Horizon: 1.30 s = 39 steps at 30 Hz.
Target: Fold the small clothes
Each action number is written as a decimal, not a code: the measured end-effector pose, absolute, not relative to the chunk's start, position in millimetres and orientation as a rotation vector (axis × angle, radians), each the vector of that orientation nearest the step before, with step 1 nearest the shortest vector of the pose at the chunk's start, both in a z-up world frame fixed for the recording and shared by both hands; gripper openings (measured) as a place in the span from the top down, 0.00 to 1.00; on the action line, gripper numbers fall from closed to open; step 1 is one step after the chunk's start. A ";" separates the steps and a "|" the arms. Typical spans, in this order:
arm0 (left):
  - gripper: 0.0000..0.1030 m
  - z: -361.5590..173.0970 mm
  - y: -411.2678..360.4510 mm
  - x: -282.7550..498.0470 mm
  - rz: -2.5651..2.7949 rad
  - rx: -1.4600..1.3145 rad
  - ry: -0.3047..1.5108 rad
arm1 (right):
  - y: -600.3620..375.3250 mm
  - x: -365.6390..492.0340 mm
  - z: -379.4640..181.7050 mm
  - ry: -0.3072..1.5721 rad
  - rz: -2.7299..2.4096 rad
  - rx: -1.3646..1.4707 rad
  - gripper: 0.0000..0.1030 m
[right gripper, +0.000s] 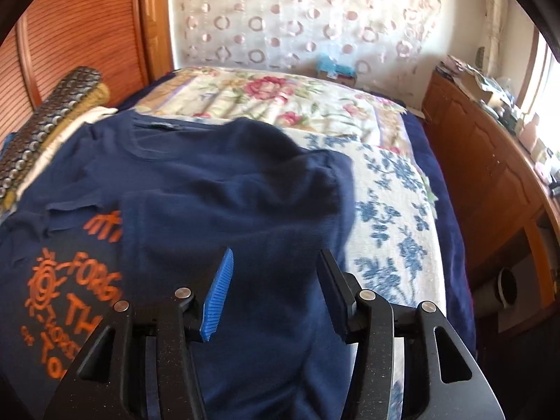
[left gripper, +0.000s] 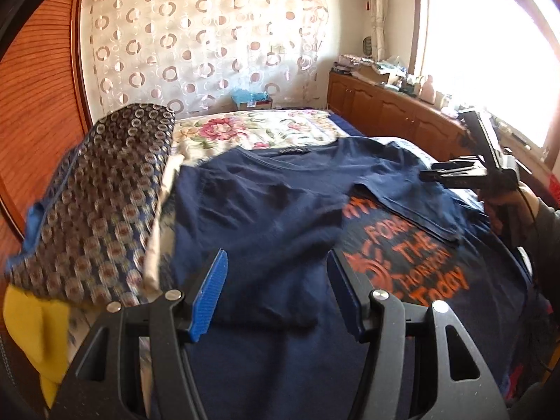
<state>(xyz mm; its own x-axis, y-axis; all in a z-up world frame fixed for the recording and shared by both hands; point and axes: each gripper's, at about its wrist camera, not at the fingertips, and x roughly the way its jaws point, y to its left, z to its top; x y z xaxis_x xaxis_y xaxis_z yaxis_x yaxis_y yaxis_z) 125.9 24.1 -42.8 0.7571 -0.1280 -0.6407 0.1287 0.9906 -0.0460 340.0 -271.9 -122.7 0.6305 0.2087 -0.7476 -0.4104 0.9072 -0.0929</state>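
Left gripper [left gripper: 276,290] and right gripper [right gripper: 274,292] both spread wide, holding nothing.
One blue shirt [right gripper: 227,192] ahead, orange words half hidden.

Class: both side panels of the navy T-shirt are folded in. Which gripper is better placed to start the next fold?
Probably the left gripper: open, it hovers over the navy T-shirt near its folded panel. The right gripper, also open, sits toward the shirt's edge.

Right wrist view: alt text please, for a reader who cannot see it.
The open right gripper hangs over a navy T-shirt with orange lettering, both sides folded inward, lying on a floral bedspread. A wooden cabinet runs along the right.
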 end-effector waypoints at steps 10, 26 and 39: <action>0.43 -27.5 44.6 222.1 -0.147 0.058 0.824 | -298.1 390.7 -125.6 0.831 0.315 -0.255 0.51; 0.63 -69.4 72.5 348.4 -0.043 0.181 1.126 | -294.0 420.9 -136.3 0.845 0.410 -0.194 0.51; 0.70 -93.5 76.4 371.0 -0.017 0.207 1.200 | -299.2 422.5 -136.3 0.846 0.425 -0.164 0.50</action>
<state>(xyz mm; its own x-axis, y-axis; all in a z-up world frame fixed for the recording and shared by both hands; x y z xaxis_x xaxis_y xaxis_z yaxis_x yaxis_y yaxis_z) 371.0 76.4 -93.5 0.3642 0.0966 -0.9263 0.1229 0.9809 0.1506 422.5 -299.2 -136.3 0.5851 0.2982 -0.7542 -0.4266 0.9041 0.0265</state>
